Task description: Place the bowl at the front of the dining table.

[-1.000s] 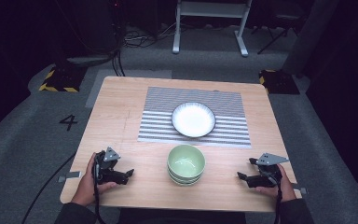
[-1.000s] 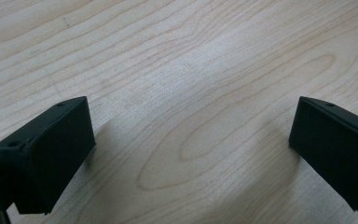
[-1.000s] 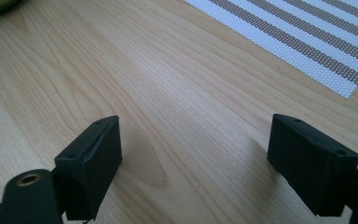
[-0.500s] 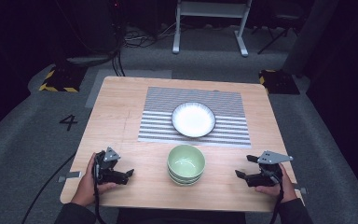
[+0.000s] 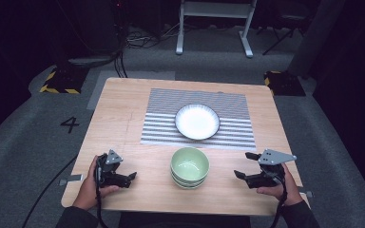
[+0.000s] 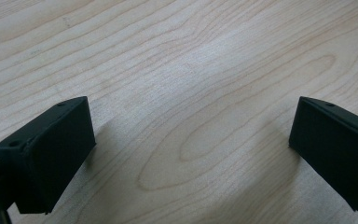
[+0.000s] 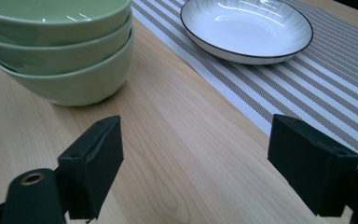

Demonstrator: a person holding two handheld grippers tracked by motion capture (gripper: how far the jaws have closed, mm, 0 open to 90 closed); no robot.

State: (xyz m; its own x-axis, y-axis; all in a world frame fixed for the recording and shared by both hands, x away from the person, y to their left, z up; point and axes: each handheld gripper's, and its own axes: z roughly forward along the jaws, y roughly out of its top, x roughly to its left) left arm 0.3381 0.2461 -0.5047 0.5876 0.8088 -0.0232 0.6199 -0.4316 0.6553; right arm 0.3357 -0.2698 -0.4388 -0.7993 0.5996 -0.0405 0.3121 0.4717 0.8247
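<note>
A stack of three pale green bowls [image 5: 189, 166] [image 7: 58, 44] stands near the table's front middle. Behind it a white plate with a dark rim [image 5: 197, 121] [image 7: 246, 29] rests on a grey striped placemat [image 5: 199, 118] [image 7: 317, 79]. My left gripper [image 5: 132, 175] [image 6: 191, 154] sits low over bare wood at the front left, open, nothing between its jaws. My right gripper [image 5: 245, 165] [image 7: 205, 168] is at the front right, open and empty, its jaws pointing toward the bowls and plate.
The wooden table [image 5: 119, 118] has its front edge just below both hands. Grey carpet surrounds it, with a number 4 marked [image 5: 70, 124] at the left. A metal stand [image 5: 216, 19] and cables are on the floor behind.
The right gripper has shifted slightly left toward the bowls. The left gripper has stayed in place.
</note>
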